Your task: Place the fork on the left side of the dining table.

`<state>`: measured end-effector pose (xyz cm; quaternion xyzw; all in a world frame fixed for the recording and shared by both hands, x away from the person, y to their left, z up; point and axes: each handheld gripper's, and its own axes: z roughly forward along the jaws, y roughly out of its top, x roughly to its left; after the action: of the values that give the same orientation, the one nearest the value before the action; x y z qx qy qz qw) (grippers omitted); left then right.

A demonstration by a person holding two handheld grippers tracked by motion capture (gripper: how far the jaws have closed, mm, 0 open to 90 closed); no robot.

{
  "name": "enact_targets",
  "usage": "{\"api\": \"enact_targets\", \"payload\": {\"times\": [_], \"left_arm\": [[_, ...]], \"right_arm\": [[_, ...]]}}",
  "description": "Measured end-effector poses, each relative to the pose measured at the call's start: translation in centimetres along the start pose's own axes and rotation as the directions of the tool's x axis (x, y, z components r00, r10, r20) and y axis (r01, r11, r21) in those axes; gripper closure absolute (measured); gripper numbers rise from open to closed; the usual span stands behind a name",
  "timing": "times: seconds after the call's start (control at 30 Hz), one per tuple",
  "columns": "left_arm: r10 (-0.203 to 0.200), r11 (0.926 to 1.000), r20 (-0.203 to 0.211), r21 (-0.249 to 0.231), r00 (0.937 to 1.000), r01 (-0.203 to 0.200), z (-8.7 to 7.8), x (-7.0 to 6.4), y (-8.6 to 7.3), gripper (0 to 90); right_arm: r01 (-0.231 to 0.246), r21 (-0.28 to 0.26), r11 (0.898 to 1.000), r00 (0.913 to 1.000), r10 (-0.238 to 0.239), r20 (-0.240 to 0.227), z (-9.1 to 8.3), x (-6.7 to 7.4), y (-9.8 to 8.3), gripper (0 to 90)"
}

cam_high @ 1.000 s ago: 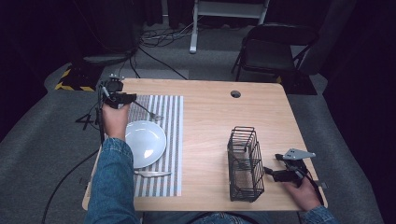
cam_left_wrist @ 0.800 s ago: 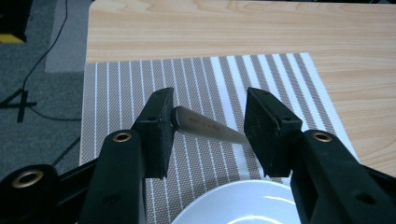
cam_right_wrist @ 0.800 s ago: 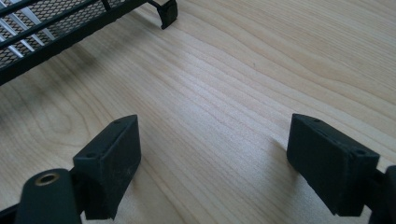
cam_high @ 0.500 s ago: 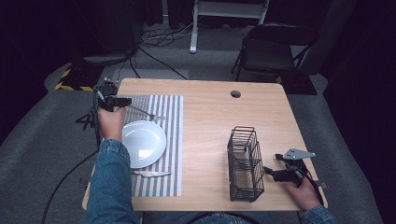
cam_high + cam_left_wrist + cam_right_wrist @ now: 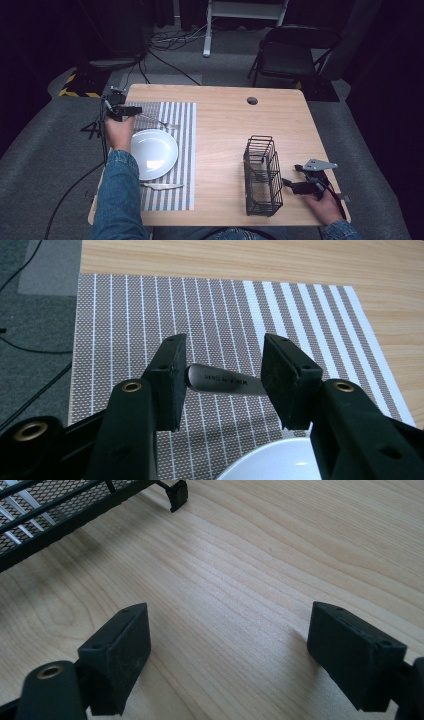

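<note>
A metal utensil handle (image 5: 222, 382) lies on the striped placemat (image 5: 125, 315), crosswise between the two pads of my left gripper (image 5: 222, 360). The jaws stand open around it, low over the mat. From above, my left gripper (image 5: 120, 111) is at the mat's far left corner, and the utensil (image 5: 157, 121) runs to the right behind the white plate (image 5: 152, 152). My right gripper (image 5: 230, 630) stands open above bare wood with nothing between its pads. It rests at the near right of the table, just right of the black wire basket (image 5: 262, 175).
A second silver utensil (image 5: 161, 186) lies on the placemat in front of the plate. The basket's foot and lower rail (image 5: 50, 525) are close ahead of my right gripper. The table (image 5: 220, 130) has a cable hole (image 5: 252, 100) at the back. A folding chair (image 5: 292, 55) stands beyond.
My left hand has come down and a little toward the near side, bringing the gripper low over the mat's far left corner. The right hand has not moved.
</note>
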<state>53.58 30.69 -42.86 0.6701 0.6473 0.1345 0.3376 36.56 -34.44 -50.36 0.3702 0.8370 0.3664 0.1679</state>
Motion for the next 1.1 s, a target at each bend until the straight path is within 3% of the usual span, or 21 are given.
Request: {"api": "enact_targets", "payload": {"times": [0.33,0.6,0.9,1.1], "left_arm": [[-0.018,0.9994,-0.001,0.030,0.9998,0.018,0.3,0.7,-0.2,53.7],[-0.030,0.9951,-0.024,0.094,0.9993,0.032,1.2,0.9,-0.5,53.5],[-0.051,0.9964,-0.033,0.065,0.9982,0.053,1.5,1.6,-0.5,53.1],[-0.008,0.9993,-0.028,0.037,0.9996,0.009,0.1,0.8,-0.6,53.1]], "right_arm": [[0.000,0.000,1.000,1.0000,0.000,0.000,0.0,0.0,0.0,17.8],[0.000,0.000,1.000,1.0000,0.000,0.000,0.0,0.0,0.0,17.8],[0.000,0.000,1.000,1.0000,0.000,0.000,0.0,0.0,0.0,17.7],[0.000,0.000,1.000,1.0000,0.000,0.000,0.0,0.0,0.0,17.7]]}}
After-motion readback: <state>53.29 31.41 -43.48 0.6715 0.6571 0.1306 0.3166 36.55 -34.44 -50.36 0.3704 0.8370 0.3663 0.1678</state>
